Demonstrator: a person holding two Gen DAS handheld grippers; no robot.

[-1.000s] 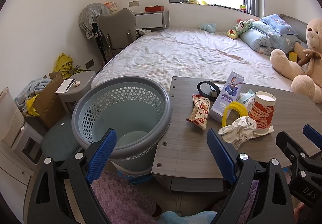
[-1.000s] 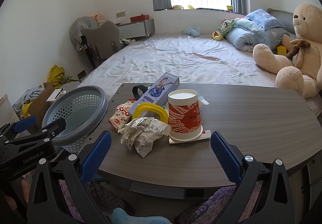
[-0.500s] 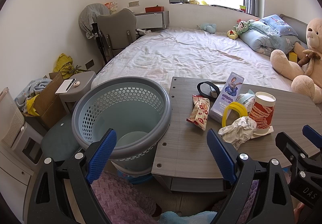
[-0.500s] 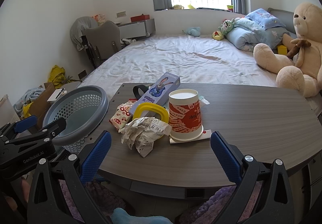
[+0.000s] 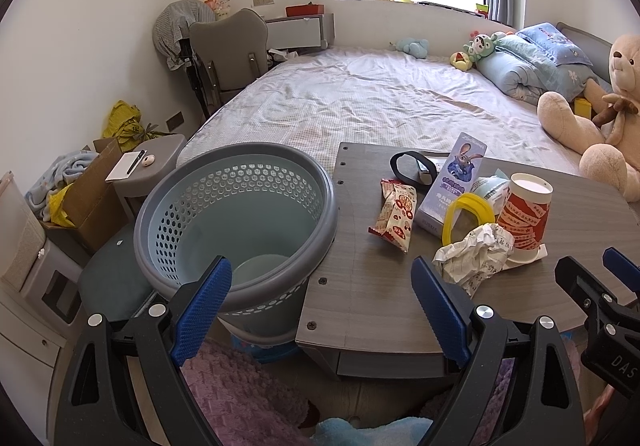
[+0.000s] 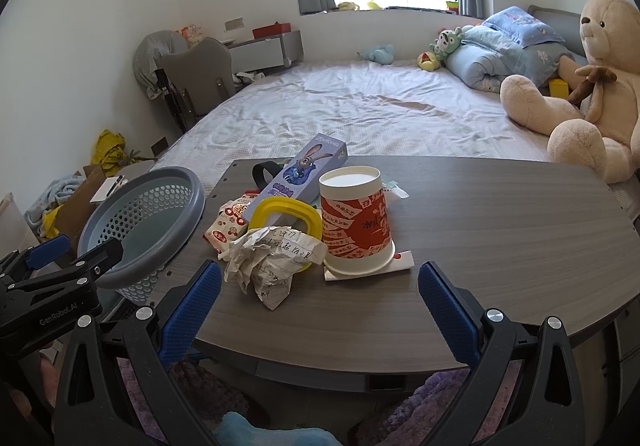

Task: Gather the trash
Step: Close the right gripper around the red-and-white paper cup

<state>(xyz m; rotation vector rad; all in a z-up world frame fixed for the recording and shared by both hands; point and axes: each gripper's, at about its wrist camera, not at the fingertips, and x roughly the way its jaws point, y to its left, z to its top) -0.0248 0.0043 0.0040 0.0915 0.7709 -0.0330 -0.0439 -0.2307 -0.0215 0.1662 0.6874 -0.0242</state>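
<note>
A pile of trash lies on the dark wood table (image 6: 500, 230): crumpled paper (image 6: 272, 258) (image 5: 476, 262), an upside-down red and white paper cup (image 6: 354, 221) (image 5: 526, 215), a yellow ring (image 6: 286, 215), a snack wrapper (image 5: 396, 219) (image 6: 228, 224), and a blue rabbit box (image 6: 304, 175) (image 5: 454, 181). A grey perforated basket (image 5: 240, 221) (image 6: 140, 230) stands left of the table. My left gripper (image 5: 320, 306) is open and empty over the basket's near rim and the table corner. My right gripper (image 6: 320, 306) is open and empty, just short of the paper and cup.
A black strap (image 5: 410, 165) lies behind the wrapper. A bed (image 6: 360, 113) with a large teddy bear (image 6: 580, 93) is behind the table. A chair (image 5: 228, 49), a stool (image 5: 148, 169) and a cardboard box (image 5: 92, 197) stand at the left.
</note>
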